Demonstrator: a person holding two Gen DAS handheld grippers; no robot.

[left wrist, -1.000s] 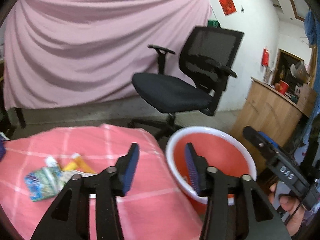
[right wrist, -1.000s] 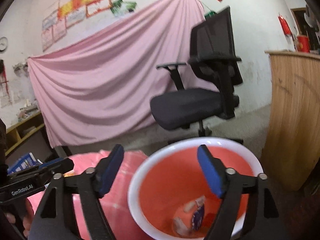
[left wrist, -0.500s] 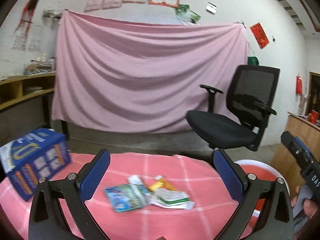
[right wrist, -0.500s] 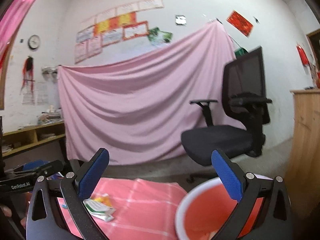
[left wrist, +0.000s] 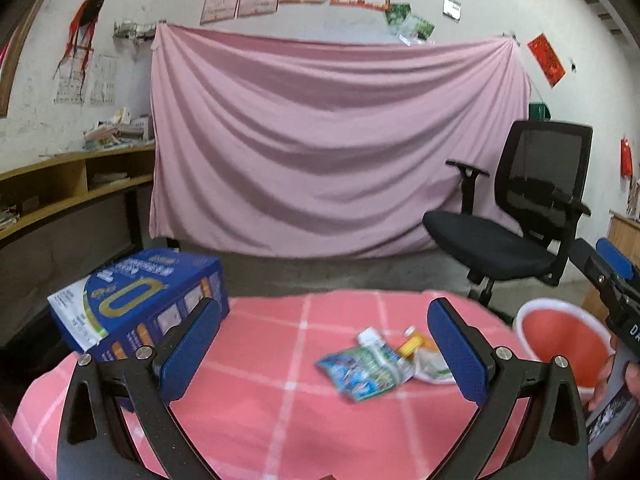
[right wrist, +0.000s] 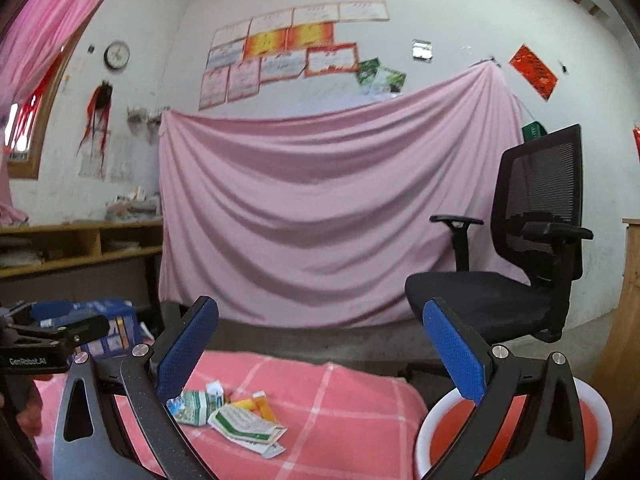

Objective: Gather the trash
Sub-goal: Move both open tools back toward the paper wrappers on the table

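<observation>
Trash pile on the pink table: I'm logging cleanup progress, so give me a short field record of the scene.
surface: pink checked tablecloth
trash left: crumpled wrappers, orange tube
bin: red basin, beside the table
other item: blue box
left gripper: open, empty, jaws just opened
right gripper: open, empty, jaws just opened

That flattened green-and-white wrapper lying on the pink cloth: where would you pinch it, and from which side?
Probably from above, at the crumpled, raised edge of the green-and-white wrapper. It lies flat on the pink cloth, so side-on pads would find little to catch. Both hand-held grippers, left and right, stand open and empty; either might do.
</observation>
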